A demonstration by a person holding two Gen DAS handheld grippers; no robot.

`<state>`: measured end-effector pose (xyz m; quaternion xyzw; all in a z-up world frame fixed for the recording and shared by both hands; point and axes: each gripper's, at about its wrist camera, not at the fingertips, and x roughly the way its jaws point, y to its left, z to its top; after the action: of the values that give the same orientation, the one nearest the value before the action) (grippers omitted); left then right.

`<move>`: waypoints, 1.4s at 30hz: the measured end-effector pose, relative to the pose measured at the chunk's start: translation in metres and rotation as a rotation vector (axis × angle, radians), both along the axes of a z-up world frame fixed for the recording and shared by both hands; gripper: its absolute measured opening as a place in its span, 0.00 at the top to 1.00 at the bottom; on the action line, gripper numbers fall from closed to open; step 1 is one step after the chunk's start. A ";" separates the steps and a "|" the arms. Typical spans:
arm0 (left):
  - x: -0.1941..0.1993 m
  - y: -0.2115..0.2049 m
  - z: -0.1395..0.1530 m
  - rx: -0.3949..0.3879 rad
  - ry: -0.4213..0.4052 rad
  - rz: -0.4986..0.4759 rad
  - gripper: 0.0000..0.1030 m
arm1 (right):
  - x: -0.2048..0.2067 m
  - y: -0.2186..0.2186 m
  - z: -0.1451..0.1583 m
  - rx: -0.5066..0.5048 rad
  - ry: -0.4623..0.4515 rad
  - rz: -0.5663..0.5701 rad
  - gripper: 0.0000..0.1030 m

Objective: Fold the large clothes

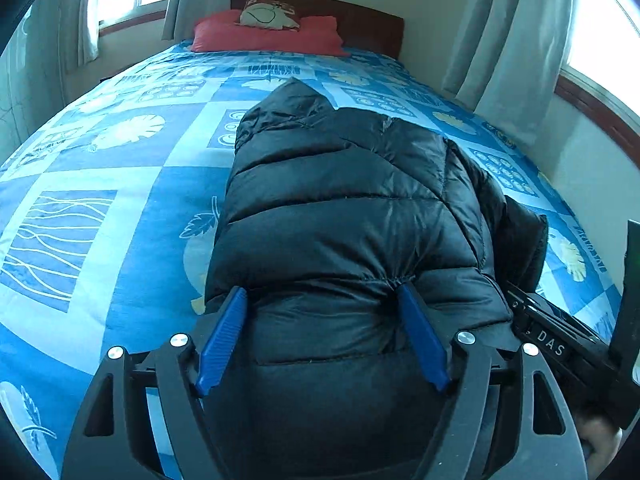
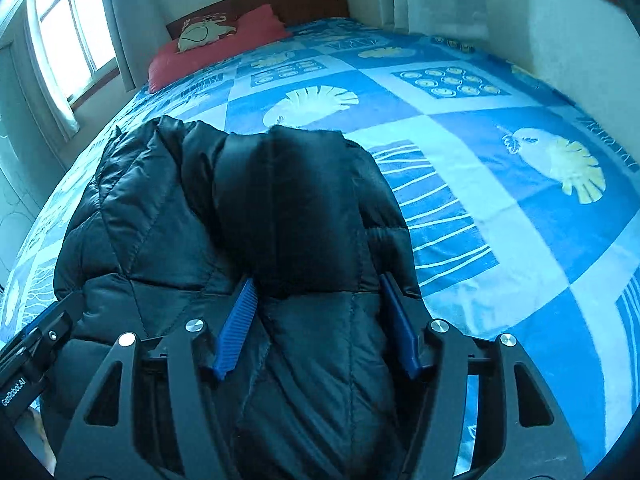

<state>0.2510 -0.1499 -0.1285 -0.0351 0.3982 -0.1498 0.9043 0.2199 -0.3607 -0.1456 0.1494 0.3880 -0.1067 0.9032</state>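
A black quilted puffer jacket [image 1: 352, 200] lies bunched on the blue patterned bedspread [image 1: 100, 208], hood end toward the headboard. My left gripper [image 1: 322, 294] has its blue fingers [image 1: 224, 332] pressed into the jacket's near edge, with a thick fold of fabric bulging between them. In the right wrist view the jacket [image 2: 160, 216] fills the lower left. My right gripper [image 2: 316, 280] clamps the jacket's near right part between its blue fingers [image 2: 238, 320]. The right gripper's body shows at the left wrist view's right edge [image 1: 560, 344].
A red pillow [image 1: 264, 36] with a white cushion [image 1: 268, 16] lies at the wooden headboard [image 1: 360, 16]. Curtains [image 1: 504, 40] and windows flank the bed. A wall runs along the bed's right side [image 2: 560, 32]. Open bedspread [image 2: 500, 160] lies right of the jacket.
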 end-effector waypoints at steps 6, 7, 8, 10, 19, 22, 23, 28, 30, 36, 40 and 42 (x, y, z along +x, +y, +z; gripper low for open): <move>-0.001 -0.003 -0.006 0.019 -0.020 0.008 0.25 | 0.002 0.001 -0.001 -0.013 -0.002 -0.006 0.42; -0.001 -0.004 -0.006 0.019 -0.019 0.008 0.25 | 0.003 0.002 -0.001 -0.021 -0.001 -0.007 0.42; 0.000 -0.003 -0.006 0.018 -0.018 0.008 0.25 | 0.001 0.003 0.000 -0.025 -0.001 -0.008 0.42; -0.001 -0.003 -0.006 0.018 -0.019 0.008 0.25 | 0.001 0.004 0.002 -0.036 0.000 -0.010 0.42; -0.002 -0.002 0.005 0.059 -0.007 -0.013 0.26 | -0.012 0.001 0.019 -0.001 -0.016 -0.008 0.40; -0.004 -0.001 0.009 0.072 -0.003 -0.025 0.25 | -0.018 0.001 0.025 0.007 -0.019 -0.012 0.40; -0.005 0.000 0.010 0.071 -0.001 -0.028 0.25 | -0.021 0.001 0.027 0.006 -0.021 -0.013 0.40; -0.014 0.019 0.021 -0.016 0.021 -0.002 0.26 | -0.039 -0.001 0.040 0.024 -0.046 -0.025 0.34; -0.017 0.034 0.025 -0.089 0.041 0.024 0.26 | -0.048 -0.008 0.044 0.058 -0.054 -0.034 0.28; -0.030 0.085 0.017 -0.353 0.129 0.041 0.23 | -0.065 -0.035 0.032 0.227 -0.040 -0.043 0.19; -0.031 0.084 -0.009 -0.395 0.212 0.014 0.22 | -0.061 -0.043 0.011 0.295 -0.014 -0.039 0.11; -0.031 0.086 -0.020 -0.461 0.240 0.020 0.18 | -0.061 -0.048 0.000 0.356 -0.018 -0.041 0.09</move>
<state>0.2197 -0.0634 -0.1490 -0.2617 0.4575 -0.2223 0.8202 0.1592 -0.4089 -0.1452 0.3157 0.3897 -0.0532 0.8635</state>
